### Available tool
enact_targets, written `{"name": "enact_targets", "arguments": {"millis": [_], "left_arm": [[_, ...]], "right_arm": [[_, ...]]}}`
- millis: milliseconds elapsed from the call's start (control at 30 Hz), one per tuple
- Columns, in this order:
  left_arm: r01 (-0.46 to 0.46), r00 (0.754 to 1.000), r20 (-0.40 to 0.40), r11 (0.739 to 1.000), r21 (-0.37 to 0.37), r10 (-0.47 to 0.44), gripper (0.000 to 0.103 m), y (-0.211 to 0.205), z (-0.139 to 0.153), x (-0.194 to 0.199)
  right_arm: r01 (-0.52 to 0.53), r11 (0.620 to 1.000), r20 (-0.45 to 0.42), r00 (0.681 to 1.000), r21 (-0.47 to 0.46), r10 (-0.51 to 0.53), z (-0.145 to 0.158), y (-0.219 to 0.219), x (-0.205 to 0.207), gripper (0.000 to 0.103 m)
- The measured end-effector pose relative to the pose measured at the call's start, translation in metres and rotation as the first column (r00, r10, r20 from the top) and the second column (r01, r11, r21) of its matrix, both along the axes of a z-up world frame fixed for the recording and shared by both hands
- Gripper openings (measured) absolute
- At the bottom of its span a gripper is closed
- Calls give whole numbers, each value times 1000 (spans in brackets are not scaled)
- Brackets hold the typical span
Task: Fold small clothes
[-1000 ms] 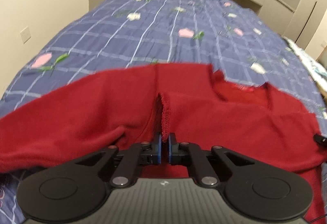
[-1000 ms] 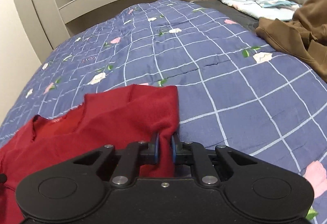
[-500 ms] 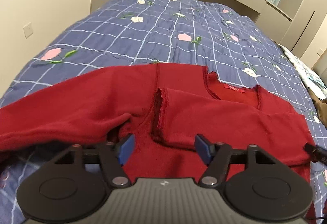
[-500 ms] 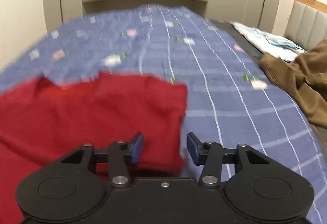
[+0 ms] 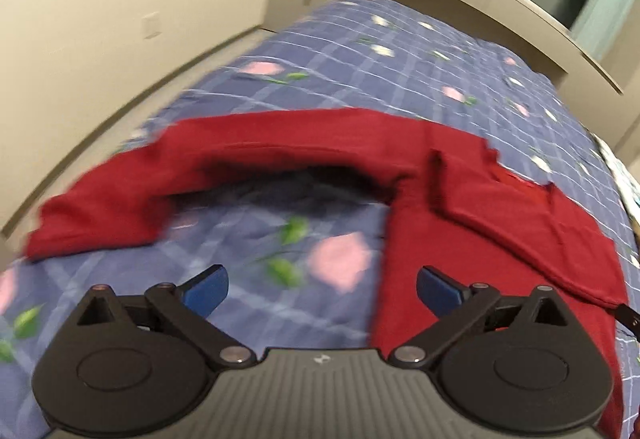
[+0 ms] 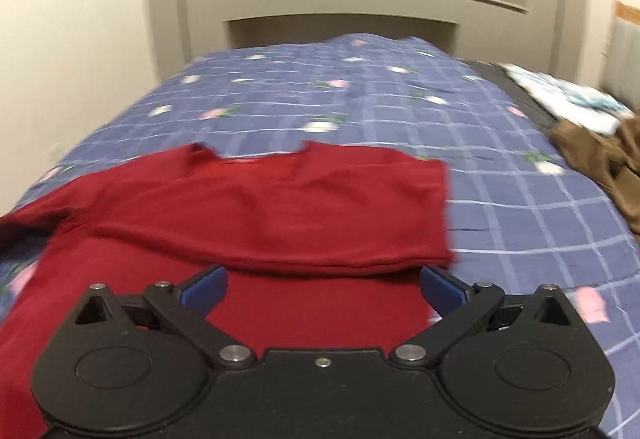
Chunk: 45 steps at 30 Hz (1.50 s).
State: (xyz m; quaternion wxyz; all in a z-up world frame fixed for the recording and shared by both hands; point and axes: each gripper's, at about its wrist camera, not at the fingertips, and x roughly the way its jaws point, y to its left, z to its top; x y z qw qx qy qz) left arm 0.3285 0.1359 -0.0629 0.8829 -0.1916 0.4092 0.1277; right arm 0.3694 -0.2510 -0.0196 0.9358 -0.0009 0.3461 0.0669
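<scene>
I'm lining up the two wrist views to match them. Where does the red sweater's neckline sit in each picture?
Left wrist view: the neckline sits right of centre, at the red sweater's far edge.
Right wrist view: the neckline is left of centre, again on the far edge.
Shared landmark: the sleeve folded across the chest, right of centre in the left view and mid-frame in the right view.

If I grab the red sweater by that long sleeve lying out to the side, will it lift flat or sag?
Likely sag: the red sweater is soft knit, and its long sleeve already drapes in a curve on the quilt. It probably drags rather than slides, so the folded sleeve may shift.
</scene>
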Motion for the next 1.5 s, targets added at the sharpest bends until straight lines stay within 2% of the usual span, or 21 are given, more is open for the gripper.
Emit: {"name": "enact_targets", "arguments": {"millis": [167,233,300,433,533,633,700,767,833,867,933,1000,1033,1067,1133,1233,1300,1400,1500], "left_arm": [[-133,991,21,991,7,133,102,49,7,-53],[-187,982,31,982,-6,187,102,67,7,-72],[-251,967,39,968,-13,251,102,87,7,-92],[-359,932,40,933,-28,360,102,120,4,-122],[-430,901,42,902,-40,431,102,145,2,-142],[-486,871,52,872,-63,489,102,164,0,-157],[-517,851,61,853,-74,522,102,175,-1,-167],[-548,830,67,832,-84,553,102,184,-1,-176],[-578,808,73,811,-92,584,102,193,0,-187],[-589,799,75,802,-94,596,102,198,-1,-192],[-615,779,77,783,-95,622,102,207,-1,-200],[-637,761,78,765,-97,644,102,213,-1,-207],[-644,755,78,759,-98,651,102,214,-2,-209],[-650,750,76,753,-100,657,102,217,-3,-212],[-658,743,74,746,-103,665,102,219,-5,-216],[-658,742,76,745,-111,667,102,219,-7,-217],[-655,742,86,746,-122,665,102,218,-8,-214],[-643,748,101,754,-133,656,102,214,-7,-212],[-623,764,101,770,-136,637,102,209,-7,-205]], "right_arm": [[-204,976,45,977,-78,208,10,70,-8,102],[-303,946,64,948,-118,312,14,106,-11,102],[-408,898,81,902,-165,425,17,146,-16,102],[-594,771,99,774,-231,626,22,227,-33,102],[-724,641,87,643,-256,761,19,287,-51,96],[-814,487,67,493,-317,867,12,344,-74,86],[-852,417,54,423,-317,905,7,375,-83,78],[-882,361,45,365,-304,930,4,400,-92,73],[-902,317,34,322,-294,946,1,421,-97,60],[-912,292,22,298,-288,954,-1,433,-99,58],[-922,255,1,267,-290,964,-5,451,-102,53],[-927,230,-34,250,-296,968,-11,465,-103,50],[-928,224,-56,251,-299,966,-14,473,-102,43],[-927,226,-70,257,-300,964,-16,479,-101,39],[-932,238,-89,271,-274,959,-15,487,-97,13],[-936,271,-93,298,-226,950,-3,489,-87,8],[-936,306,-68,322,-172,944,11,490,-74,7],[-922,378,-12,380,-84,925,44,480,-41,7],[-894,449,48,448,-4,893,87,468,-3,7]]}}
